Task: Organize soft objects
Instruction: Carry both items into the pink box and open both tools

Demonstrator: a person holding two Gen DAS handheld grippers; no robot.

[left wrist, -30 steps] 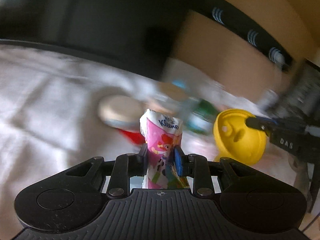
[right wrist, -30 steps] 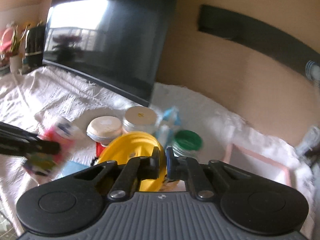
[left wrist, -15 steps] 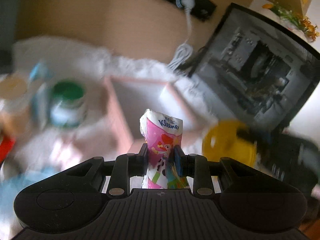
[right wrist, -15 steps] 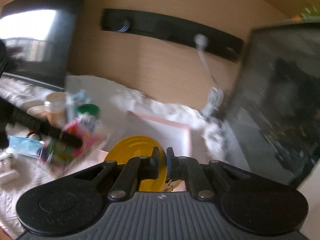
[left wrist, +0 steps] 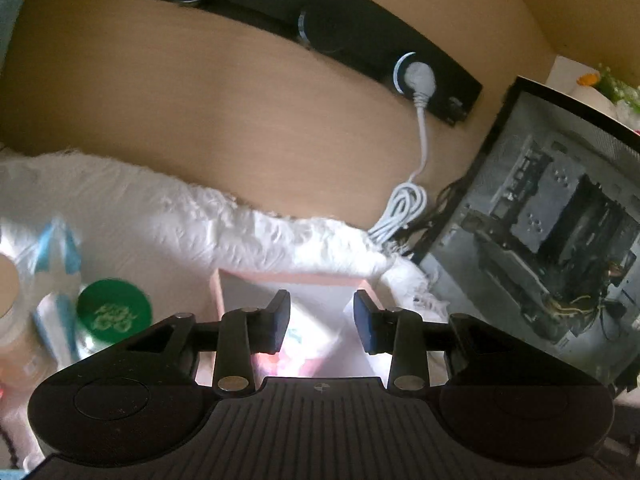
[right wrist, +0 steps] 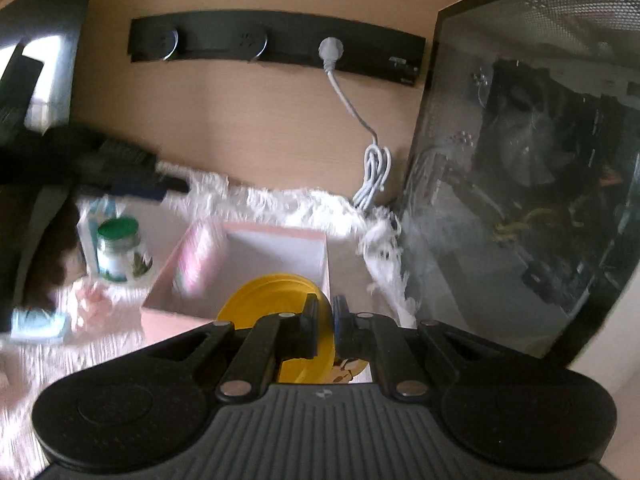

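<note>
My left gripper (left wrist: 322, 322) hangs over the pink box (left wrist: 296, 278), jaws just been opening, now parted w/ nothing pressed between the pads. The pink tissue pack (left wrist: 298, 346) sits below the gap, inside the box, blurred; can't tell if it's resting on the box floor or not. From the right wrist cam the same pack (right wrist: 196, 258) shows as a pink smear against the left wall of the box (right wrist: 276, 234), tilted.

My right gripper (right wrist: 325, 316) is clamped tight on the rim of the yellow disc (right wrist: 272, 298), a soft-looking round thing w/ a cartoon print peeking out under the right finger. Disc sits edge-on in the jaws, at the near right corner of the box, above its near wall.

Left of the box: a jar w/ green lid (right wrist: 118, 250), and a white-and-blue pack (right wrist: 90, 224) just behind it. Same green lid (left wrist: 114, 310) in the left cam, near left. All on a white fringed cloth (right wrist: 304, 200) covering the table.

Far side: wood-tone wall w/ a black socket strip (right wrist: 276, 50), 1 white plug in it, cable (right wrist: 374, 168) hanging down in a coil. Right of the box stands a PC case (right wrist: 520, 160) w/ a see-through side panel, close to the cloth edge. Dark monitor (right wrist: 44, 60) at far left, partly in view.
</note>
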